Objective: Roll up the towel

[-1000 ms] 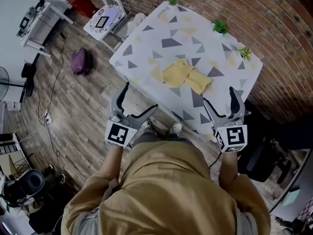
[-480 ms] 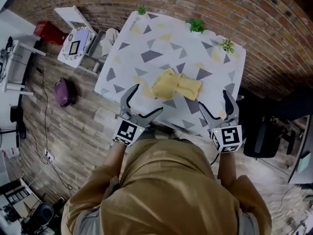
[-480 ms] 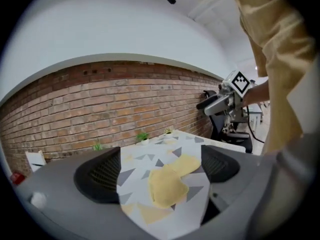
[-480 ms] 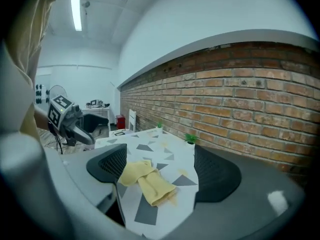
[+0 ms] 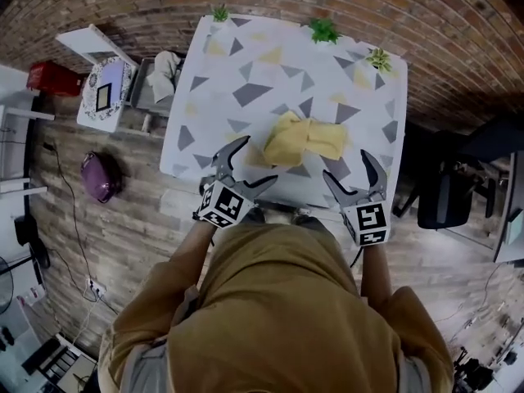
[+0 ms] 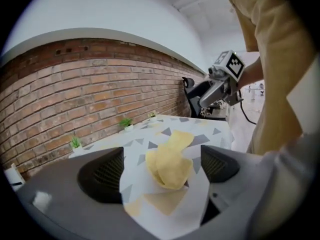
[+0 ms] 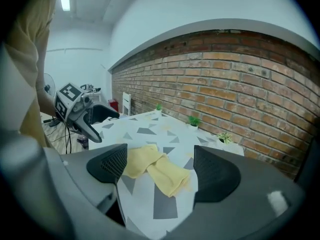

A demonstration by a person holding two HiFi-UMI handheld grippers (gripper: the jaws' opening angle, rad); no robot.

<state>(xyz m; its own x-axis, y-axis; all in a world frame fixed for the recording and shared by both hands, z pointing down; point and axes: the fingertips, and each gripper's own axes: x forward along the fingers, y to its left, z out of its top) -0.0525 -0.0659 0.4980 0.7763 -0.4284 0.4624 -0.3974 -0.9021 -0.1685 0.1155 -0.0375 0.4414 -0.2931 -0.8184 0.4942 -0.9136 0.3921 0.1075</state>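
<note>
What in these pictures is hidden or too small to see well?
Towel: head view, too small to count its folds; right gripper view, a jaw covers one end.
Table: head view, the left gripper and the right gripper cover parts of its near edge.
Three plants: all views, too small to tell their kind.

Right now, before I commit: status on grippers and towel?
Both open, empty: left gripper, right gripper, at near edge of table. Yellow towel bunched, not rolled, untouched. Three small plants along far edge, away from towel.
</note>
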